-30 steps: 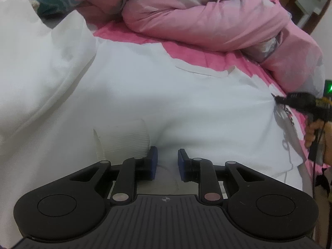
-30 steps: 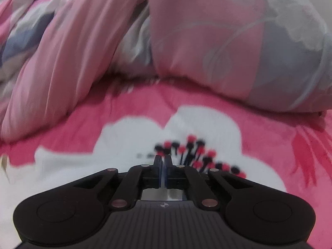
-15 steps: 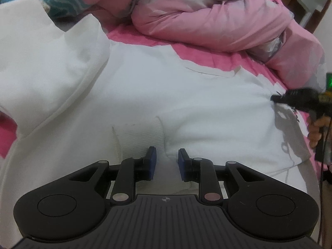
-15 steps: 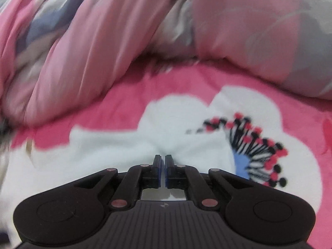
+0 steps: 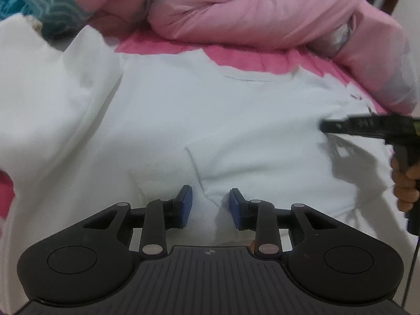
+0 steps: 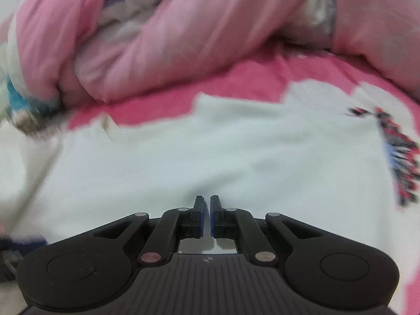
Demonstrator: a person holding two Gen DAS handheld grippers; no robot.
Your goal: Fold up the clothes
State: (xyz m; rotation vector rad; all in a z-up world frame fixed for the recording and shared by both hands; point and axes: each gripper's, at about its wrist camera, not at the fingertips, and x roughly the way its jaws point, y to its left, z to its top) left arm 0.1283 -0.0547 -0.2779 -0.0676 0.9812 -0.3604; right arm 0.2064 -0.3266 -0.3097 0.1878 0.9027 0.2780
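1. Two grippers over a white sweatshirt (image 5: 236, 120) spread flat on the pink floral bedsheet (image 6: 236, 84), ready for folding.
2. Left gripper (image 5: 210, 204): jaws apart, straddling a cuff fold, likely lining up a pinch.
3. Right gripper (image 6: 206, 216): jaws nearly together; whether cloth is caught between them, cannot tell.
4. Pink duvet (image 5: 262, 18) is bunched behind, off the sweatshirt.

Pink flower-printed bed sheet (image 6: 236, 84) under a spread white garment (image 5: 236, 120) and bunched pink quilt (image 5: 262, 18).

White garment (image 5: 236, 120); pink quilt (image 5: 262, 18); pink flowered sheet (image 6: 262, 78); teal striped cloth (image 5: 34, 5).
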